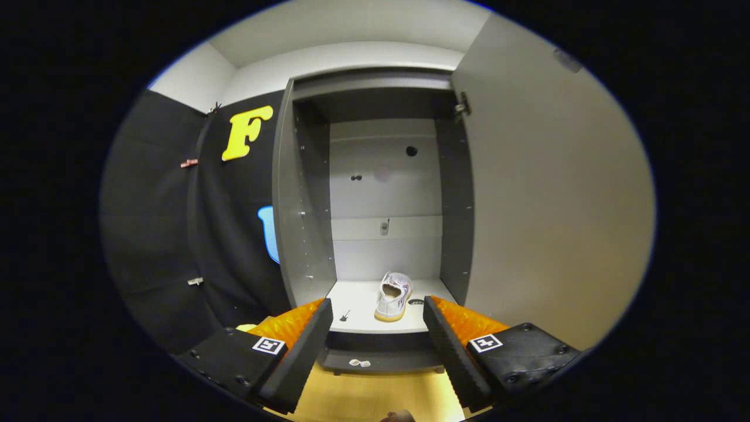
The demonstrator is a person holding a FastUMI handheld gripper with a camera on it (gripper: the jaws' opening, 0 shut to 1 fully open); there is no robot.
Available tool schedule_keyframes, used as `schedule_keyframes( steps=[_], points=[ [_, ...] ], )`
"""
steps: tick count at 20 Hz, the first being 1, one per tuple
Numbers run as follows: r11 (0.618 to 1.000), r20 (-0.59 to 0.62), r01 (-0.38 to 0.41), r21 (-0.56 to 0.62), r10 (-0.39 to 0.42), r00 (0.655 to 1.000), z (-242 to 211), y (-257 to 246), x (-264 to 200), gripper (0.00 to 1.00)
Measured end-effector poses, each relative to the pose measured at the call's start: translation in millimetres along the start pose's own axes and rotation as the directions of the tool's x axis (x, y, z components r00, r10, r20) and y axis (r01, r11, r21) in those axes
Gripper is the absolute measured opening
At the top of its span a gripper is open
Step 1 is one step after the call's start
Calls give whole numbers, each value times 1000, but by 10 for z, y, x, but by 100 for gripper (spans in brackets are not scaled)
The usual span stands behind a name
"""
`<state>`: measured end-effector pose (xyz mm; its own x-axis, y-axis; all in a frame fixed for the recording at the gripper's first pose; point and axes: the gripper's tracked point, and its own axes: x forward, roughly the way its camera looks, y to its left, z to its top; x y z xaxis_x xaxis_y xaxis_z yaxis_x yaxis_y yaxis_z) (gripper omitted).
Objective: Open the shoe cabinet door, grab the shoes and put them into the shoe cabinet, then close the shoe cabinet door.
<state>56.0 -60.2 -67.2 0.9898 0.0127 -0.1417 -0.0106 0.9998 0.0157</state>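
Shoe (394, 296) seen on cabinet (304, 234) bottom shelf, heel toward opening, beyond gripper (375, 328). Fingers spread, nothing held. Door (551, 205) swung open beside cabinet. Shoe judged light, soft-sided, perhaps canvas; best taken at heel collar.

Gripper (375, 328) spread empty before the open shoe cabinet (304, 234), shoe (394, 296) inside.

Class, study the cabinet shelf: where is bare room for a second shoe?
Bare shelf lies left of the shoe, toward the left wall. Right of it is tighter, with a small dark item. The open claw holds nothing.
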Motion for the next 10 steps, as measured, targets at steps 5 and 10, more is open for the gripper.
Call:
schedule_keyframes(
  steps=[5,10],
  points=[
    [1000,6,4,8,-4,1000,135,-248,-813,98],
    [998,45,-54,17,54,998,368,-554,-1567,98]
  ],
)
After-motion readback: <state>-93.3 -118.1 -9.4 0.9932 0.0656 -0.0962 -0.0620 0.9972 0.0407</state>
